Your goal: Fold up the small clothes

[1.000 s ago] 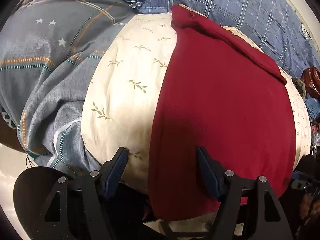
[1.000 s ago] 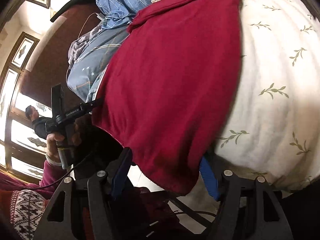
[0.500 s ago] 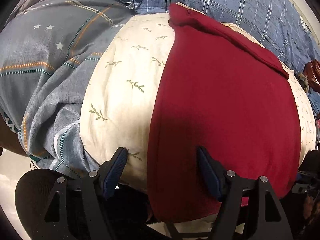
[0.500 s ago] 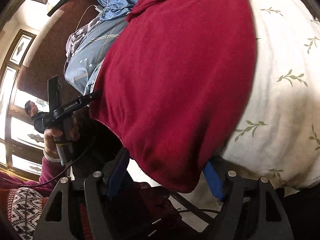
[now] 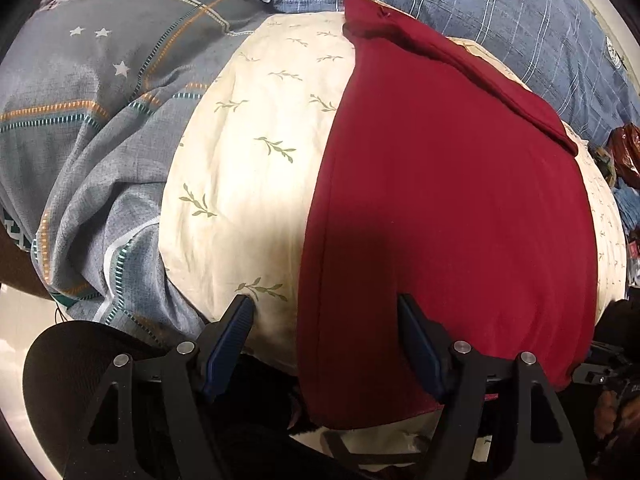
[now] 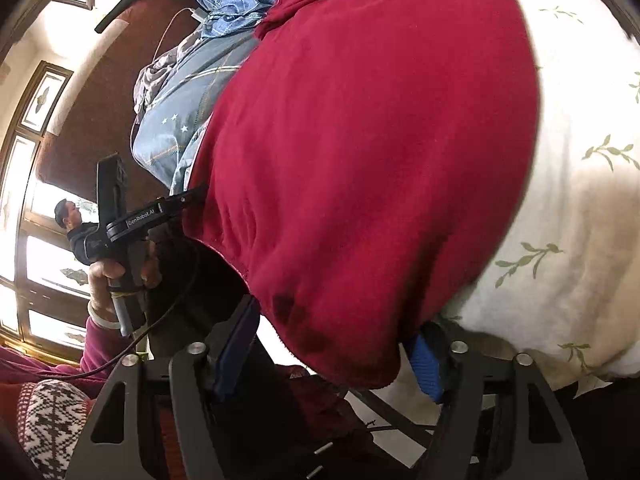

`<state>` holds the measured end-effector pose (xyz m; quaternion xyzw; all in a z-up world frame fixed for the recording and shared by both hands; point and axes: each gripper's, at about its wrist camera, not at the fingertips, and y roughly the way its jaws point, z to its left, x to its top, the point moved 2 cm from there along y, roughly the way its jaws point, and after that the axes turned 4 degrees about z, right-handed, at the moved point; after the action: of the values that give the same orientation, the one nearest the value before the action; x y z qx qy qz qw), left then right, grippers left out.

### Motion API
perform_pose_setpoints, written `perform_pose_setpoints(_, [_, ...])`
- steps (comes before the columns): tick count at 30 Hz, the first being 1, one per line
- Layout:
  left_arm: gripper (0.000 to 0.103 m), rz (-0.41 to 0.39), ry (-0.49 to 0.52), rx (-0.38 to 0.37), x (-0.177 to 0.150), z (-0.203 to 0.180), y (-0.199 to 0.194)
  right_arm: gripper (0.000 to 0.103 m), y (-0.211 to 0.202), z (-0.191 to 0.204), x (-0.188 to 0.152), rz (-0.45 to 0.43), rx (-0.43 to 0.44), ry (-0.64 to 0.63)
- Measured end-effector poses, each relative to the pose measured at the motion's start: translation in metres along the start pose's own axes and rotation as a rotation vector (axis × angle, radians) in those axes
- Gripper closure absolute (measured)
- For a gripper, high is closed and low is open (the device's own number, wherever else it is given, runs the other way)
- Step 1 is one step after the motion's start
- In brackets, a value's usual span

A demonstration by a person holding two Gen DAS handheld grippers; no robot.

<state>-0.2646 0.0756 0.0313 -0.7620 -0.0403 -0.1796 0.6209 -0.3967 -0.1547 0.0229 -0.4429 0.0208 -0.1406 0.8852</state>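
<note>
A dark red garment [image 5: 448,208] lies spread flat on a cream leaf-print sheet [image 5: 248,152]; its near hem hangs over the bed's front edge. My left gripper [image 5: 326,304] is open, its fingers straddling the garment's left edge near the hem. In the right wrist view the same red garment [image 6: 360,140] fills the middle. My right gripper [image 6: 332,320] is open, and the garment's near corner droops between its fingers. The left gripper also shows in the right wrist view [image 6: 192,196], at the garment's far corner.
A grey quilt with stars and stripes [image 5: 88,112] lies left of the sheet, and a blue checked cover [image 5: 480,12] lies behind it. In the right wrist view there are a dark headboard [image 6: 100,112], windows [image 6: 24,216] and a person in the distance [image 6: 72,224].
Both grippers have moved in closer to the garment's near hem. The red cloth now reaches further in between the right fingers. Both stay open.
</note>
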Motion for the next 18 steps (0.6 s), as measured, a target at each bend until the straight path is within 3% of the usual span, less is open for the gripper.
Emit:
perform_pose_setpoints(6, [0.029, -0.003, -0.001, 0.008, 0.001, -0.002, 0.003, 0.069, 0.000, 0.012, 0.002, -0.008, -0.008, -0.069])
perform_pose_setpoints(10, [0.034, -0.012, 0.021, 0.012, -0.003, -0.006, 0.003, 0.079, -0.004, 0.021, 0.004, -0.027, -0.022, -0.106])
perform_pose_setpoints(12, [0.047, -0.018, 0.026, 0.020, -0.003, -0.007, 0.001, 0.080, -0.008, 0.025, 0.005, -0.052, -0.008, -0.106])
perform_pose_setpoints(14, [0.078, -0.023, 0.032, 0.010, -0.003, -0.009, -0.004, 0.081, -0.012, 0.030, 0.005, -0.075, -0.007, -0.116])
perform_pose_setpoints(16, [0.097, -0.016, 0.028, -0.048, 0.000, -0.011, -0.010, 0.084, -0.017, 0.036, 0.007, -0.099, -0.022, -0.136])
perform_pose_setpoints(18, [0.097, -0.025, 0.023, -0.078, 0.004, -0.012, -0.017, 0.085, -0.025, 0.040, 0.009, -0.122, -0.018, -0.147])
